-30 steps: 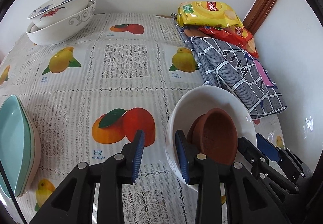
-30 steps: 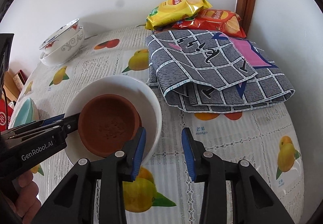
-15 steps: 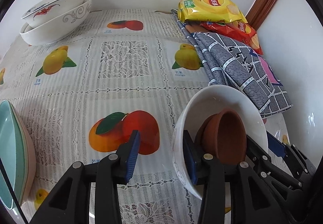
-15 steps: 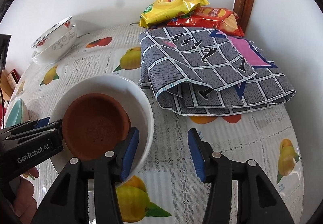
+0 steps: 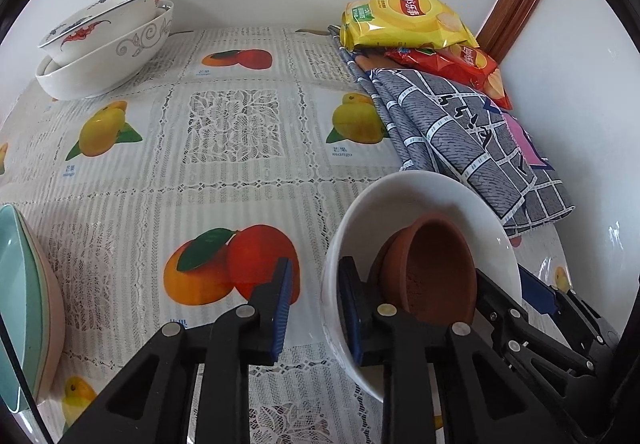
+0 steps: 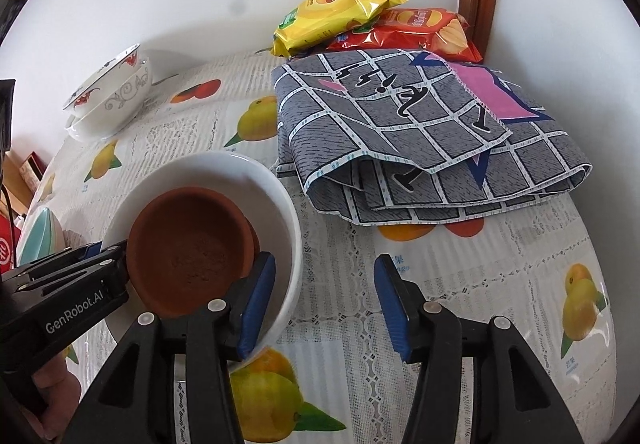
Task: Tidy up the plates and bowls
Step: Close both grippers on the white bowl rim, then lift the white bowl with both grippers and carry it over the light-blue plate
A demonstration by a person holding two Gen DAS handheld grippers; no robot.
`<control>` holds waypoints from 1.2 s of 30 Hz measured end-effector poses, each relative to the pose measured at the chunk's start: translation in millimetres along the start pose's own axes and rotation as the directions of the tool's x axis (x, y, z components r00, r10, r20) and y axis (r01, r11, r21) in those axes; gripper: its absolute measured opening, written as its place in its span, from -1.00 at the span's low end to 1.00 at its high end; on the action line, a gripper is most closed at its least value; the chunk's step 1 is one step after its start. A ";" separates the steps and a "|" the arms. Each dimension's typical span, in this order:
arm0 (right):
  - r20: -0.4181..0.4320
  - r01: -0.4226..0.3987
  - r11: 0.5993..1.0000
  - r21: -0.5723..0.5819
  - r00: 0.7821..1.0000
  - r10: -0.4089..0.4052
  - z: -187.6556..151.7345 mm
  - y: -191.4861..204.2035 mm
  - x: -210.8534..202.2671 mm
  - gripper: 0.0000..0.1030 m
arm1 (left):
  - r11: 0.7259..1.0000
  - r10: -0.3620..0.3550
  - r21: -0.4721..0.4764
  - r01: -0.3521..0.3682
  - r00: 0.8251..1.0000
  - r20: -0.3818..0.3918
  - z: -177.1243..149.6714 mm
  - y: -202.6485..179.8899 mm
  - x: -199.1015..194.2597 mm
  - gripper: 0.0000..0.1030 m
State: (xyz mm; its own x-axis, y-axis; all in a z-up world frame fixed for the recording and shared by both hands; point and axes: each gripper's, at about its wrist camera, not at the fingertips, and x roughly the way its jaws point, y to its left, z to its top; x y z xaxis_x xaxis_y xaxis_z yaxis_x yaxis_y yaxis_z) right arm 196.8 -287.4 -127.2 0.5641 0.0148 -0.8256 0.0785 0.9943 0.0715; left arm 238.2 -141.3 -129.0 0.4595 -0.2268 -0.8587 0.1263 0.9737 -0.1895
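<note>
Left gripper (image 5: 312,308): jaws closing around the near rim of the white bowl (image 5: 440,200), one pad inside, one outside, a gap still showing.
Right gripper (image 6: 326,298): jaws standing spread, straddling the bowl's opposite rim without pressing it.
White bowl: sitting on the mango-print tablecloth (image 5: 232,132), carrying a tilted terracotta dish (image 5: 432,268).
Farther out: two patterned bowls (image 5: 108,44) nesting at the far left; folded grey cloth (image 6: 420,132) and chip bags (image 6: 340,8) lying near the wall.
</note>
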 end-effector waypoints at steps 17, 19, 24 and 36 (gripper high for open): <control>-0.001 -0.067 0.997 0.043 0.998 0.067 -1.0 10.4 -0.7 -0.71 | 1.000 0.008 0.008 -0.008 1.000 0.000 -1.1 -4.0 1.1 -0.80; 0.006 -0.074 0.996 0.051 0.997 0.074 -1.5 10.1 -1.5 -0.71 | 1.000 -0.011 -0.007 0.011 1.000 -0.007 -1.0 -0.4 0.6 -0.80; 0.001 -0.101 0.990 0.100 0.995 0.102 -5.9 5.1 -4.5 -0.72 | 1.000 -0.017 0.000 0.017 1.000 -0.013 -6.3 -1.4 -3.9 -0.80; 0.036 -0.121 0.982 0.147 0.992 0.117 -22.4 6.3 -37.3 -0.73 | 0.999 -0.040 -0.007 0.040 0.999 0.013 -19.3 -0.3 -36.7 -0.81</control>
State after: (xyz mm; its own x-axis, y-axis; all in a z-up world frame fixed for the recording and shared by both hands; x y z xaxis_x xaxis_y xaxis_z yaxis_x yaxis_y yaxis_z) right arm 157.9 -279.3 -108.5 0.5990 0.1274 -0.7906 0.1294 0.9589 0.2525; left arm 204.3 -132.9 -106.7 0.4654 -0.2662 -0.8441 0.1390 0.9639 -0.2273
